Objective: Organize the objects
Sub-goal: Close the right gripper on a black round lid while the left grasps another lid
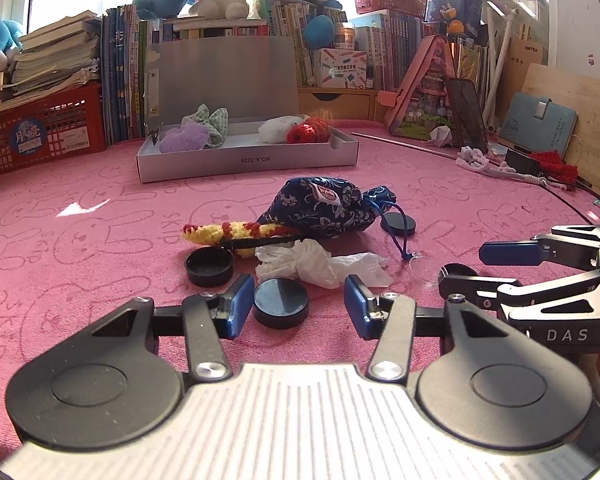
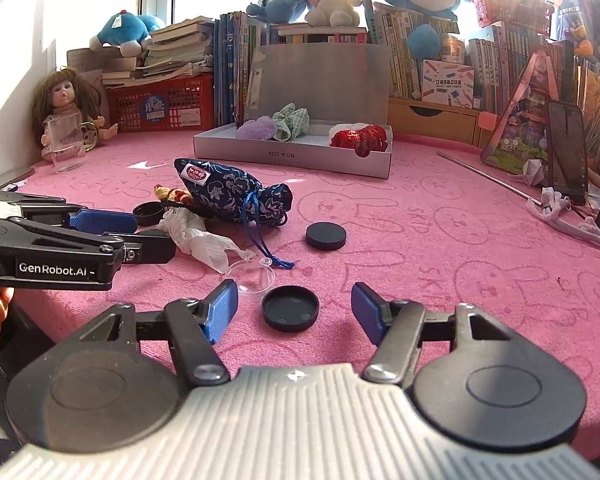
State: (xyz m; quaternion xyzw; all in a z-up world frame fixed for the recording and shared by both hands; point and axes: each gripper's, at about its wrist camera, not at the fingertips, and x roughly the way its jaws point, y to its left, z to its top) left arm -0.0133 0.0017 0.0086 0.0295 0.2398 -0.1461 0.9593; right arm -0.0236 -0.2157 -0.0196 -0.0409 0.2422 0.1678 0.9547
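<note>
Partly done: the white box at the back of the counter already holds soft items, but the blue pouch, tissue and black caps remain loose up front. Left gripper fingers released, bracketing a black disc, no squeeze visible. Right gripper fingers released around an upturned cap, not touching.

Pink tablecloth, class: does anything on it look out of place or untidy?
Yes. A crumpled white tissue lies like litter among loose black caps. One cap lies upside down, hollow side up. The blue pouch lies slumped on its side.
</note>
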